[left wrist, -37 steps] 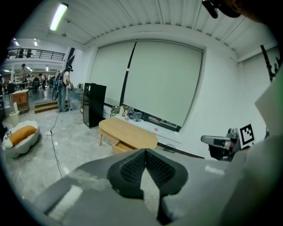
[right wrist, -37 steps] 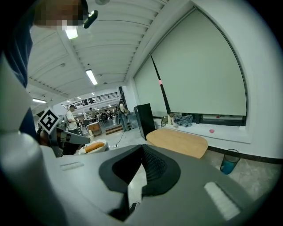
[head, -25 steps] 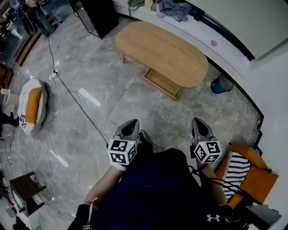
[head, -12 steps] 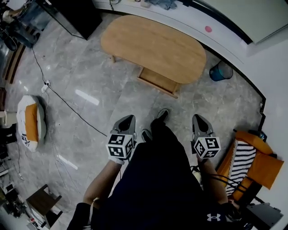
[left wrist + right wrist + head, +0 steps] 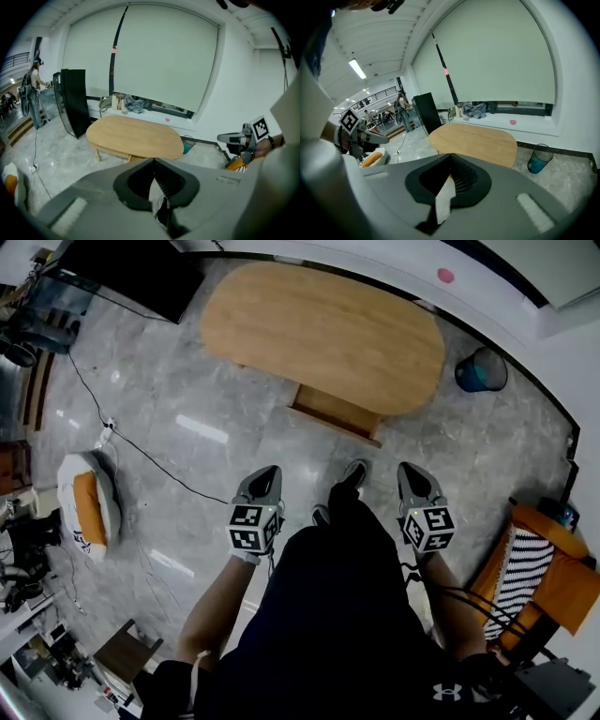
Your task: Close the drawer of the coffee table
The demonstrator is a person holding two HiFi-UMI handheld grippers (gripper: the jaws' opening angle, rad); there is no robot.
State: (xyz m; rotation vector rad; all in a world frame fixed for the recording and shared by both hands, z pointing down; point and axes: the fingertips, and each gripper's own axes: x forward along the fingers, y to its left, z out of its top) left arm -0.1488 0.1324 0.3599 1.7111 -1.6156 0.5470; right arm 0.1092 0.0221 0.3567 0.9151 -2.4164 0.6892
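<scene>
Grey marble floor (image 5: 178, 390) is spreading under everything in the head view. Nearest, the person's dark-clothed torso (image 5: 337, 615) is filling the bottom centre, w/ both arms reaching fwd. L tool (image 5: 266, 472) is hovering over the floor just left of the person's shoe (image 5: 353, 474); its jaws are sitting fully together, gripping nothing. R tool (image 5: 411, 469) is hovering right of that shoe, jaws likewise pressed together and empty. Both are pointing fwd and down, well apart from the furniture ahead.

Near right, an orange chair (image 5: 553, 592) w/ a striped cushion (image 5: 516, 573) is standing by the wall. At left, an orange-and-white floor cushion (image 5: 89, 512) is lying flat, w/ a black cable (image 5: 141, 457) running past it.

Farther on, the drawer (image 5: 336, 414) is sticking out open from the near side of the oval wooden surface (image 5: 323, 329), toward the person. Right of that surface a blue bin (image 5: 481, 369) is standing; far left, a black cabinet (image 5: 141, 273). Beyond, a small pink object (image 5: 445, 276) is lying on the white ledge (image 5: 375, 263).
</scene>
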